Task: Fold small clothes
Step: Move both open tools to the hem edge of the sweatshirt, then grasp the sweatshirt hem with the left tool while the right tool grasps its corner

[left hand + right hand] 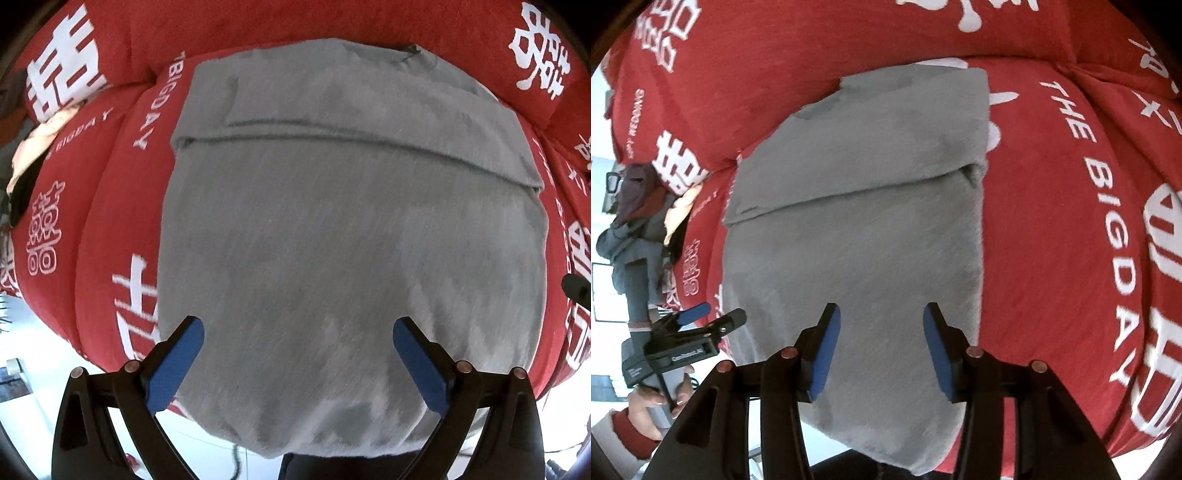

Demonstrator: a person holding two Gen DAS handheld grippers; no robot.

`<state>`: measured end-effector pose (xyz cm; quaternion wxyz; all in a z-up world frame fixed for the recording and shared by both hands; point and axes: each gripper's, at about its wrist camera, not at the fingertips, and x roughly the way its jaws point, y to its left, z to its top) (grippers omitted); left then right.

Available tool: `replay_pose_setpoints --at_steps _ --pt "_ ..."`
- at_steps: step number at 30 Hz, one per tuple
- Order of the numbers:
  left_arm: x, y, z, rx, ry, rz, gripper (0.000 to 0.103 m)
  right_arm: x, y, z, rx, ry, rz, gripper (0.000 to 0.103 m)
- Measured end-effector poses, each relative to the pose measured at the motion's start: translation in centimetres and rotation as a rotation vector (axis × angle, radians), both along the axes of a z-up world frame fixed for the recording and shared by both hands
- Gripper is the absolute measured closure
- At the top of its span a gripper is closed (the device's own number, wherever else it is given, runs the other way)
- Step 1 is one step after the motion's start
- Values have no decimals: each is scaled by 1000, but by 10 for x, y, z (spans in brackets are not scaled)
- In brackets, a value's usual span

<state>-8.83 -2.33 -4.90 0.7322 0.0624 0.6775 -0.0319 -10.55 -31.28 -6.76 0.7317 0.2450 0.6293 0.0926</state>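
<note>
A grey garment lies flat and partly folded on a red printed cover, with one folded flap across its far part. My left gripper is open above the garment's near edge, holding nothing. In the right wrist view the same grey garment lies on the red cover. My right gripper is open above its near part, empty. The left gripper shows at the left of that view, held in a hand.
A pile of other clothes lies at the far left of the red cover; its pale and dark pieces also show in the left wrist view. A white floor lies beyond the cover's near edge.
</note>
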Motion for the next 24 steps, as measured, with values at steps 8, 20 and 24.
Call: replay_pose_setpoints --at_steps 8,20,24 --pt "-52 63 -3 -54 6 11 0 -60 21 -4 14 52 -8 51" --pt "-104 126 -58 -250 133 48 0 -161 32 -57 35 195 -17 51" --pt "-109 133 -69 -286 139 60 0 -174 35 -71 23 215 -21 51"
